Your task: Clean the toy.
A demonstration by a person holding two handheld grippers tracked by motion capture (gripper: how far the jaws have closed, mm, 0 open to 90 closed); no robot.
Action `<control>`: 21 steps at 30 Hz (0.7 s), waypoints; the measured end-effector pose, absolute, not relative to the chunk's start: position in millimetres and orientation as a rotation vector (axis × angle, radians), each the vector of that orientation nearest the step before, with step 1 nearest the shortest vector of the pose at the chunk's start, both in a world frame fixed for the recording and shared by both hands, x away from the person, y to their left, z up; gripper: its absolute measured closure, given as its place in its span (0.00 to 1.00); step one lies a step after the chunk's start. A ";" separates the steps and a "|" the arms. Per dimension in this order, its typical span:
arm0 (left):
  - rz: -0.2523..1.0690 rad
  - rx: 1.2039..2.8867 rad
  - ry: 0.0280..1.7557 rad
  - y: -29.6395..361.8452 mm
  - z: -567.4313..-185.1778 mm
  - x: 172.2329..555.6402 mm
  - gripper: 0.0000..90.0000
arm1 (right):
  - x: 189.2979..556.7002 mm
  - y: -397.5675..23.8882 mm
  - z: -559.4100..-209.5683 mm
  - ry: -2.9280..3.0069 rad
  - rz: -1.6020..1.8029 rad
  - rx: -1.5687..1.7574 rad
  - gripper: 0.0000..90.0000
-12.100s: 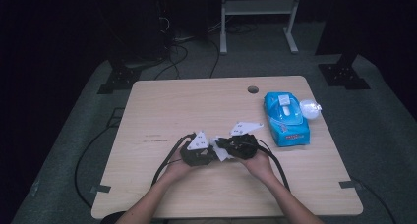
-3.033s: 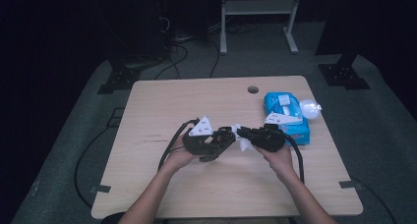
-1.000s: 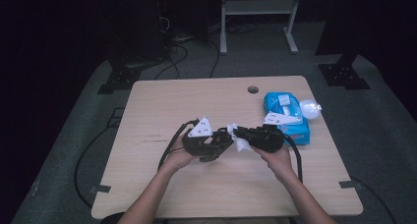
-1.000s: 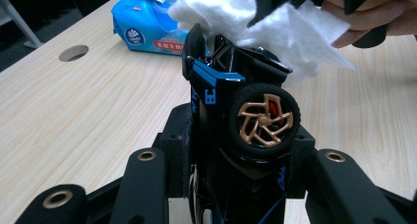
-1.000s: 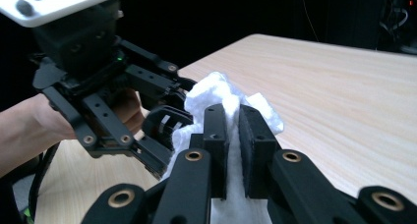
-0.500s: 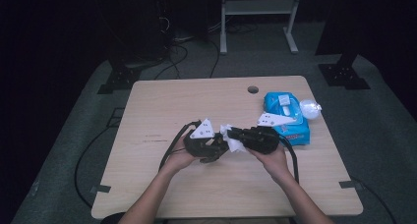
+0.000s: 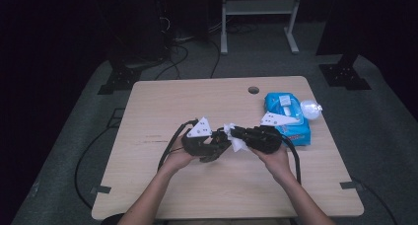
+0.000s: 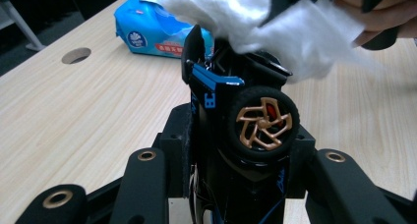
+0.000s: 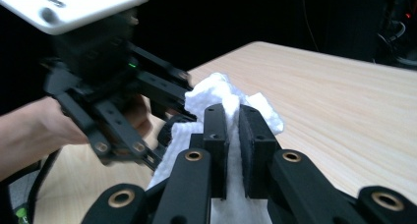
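I'm clamping the toy car (image 8: 246, 135) in my left gripper (image 7: 209, 145), its gold-spoked wheel facing up between the jaws, while my right gripper (image 9: 232, 135) is pinching a white wipe (image 9: 216, 98) and pressing it on the car above mid-table. The blue wipe pack (image 7: 288, 117) (flap up) is lying near the table (image 7: 162, 101)'s right edge.

The light wooden table (image 7: 162, 106) filled mid-frame; the blue soft wipes packet (image 7: 288, 114) lay at its right, the black toy car (image 8: 241, 130) and crumpled white wipe (image 7: 235, 138) centre, wipe on top.
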State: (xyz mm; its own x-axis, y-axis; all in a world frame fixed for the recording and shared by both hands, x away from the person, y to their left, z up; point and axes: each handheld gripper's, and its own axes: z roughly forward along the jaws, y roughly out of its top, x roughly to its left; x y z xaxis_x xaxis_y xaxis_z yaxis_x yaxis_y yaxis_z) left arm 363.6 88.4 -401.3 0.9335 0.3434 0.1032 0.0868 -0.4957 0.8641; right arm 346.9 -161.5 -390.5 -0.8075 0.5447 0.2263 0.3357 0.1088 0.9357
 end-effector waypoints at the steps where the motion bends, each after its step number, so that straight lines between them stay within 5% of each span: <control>1: 0.319 2.080 0.310 89.1 -401.2 363.9 0.63 | 348.0 -163.5 -392.3 2.205 1.757 0.900 0.91; 21: 0.294 2.080 0.310 88.7 -403.5 364.9 0.63 | 367.9 -179.4 -426.9 2.254 1.828 1.117 0.91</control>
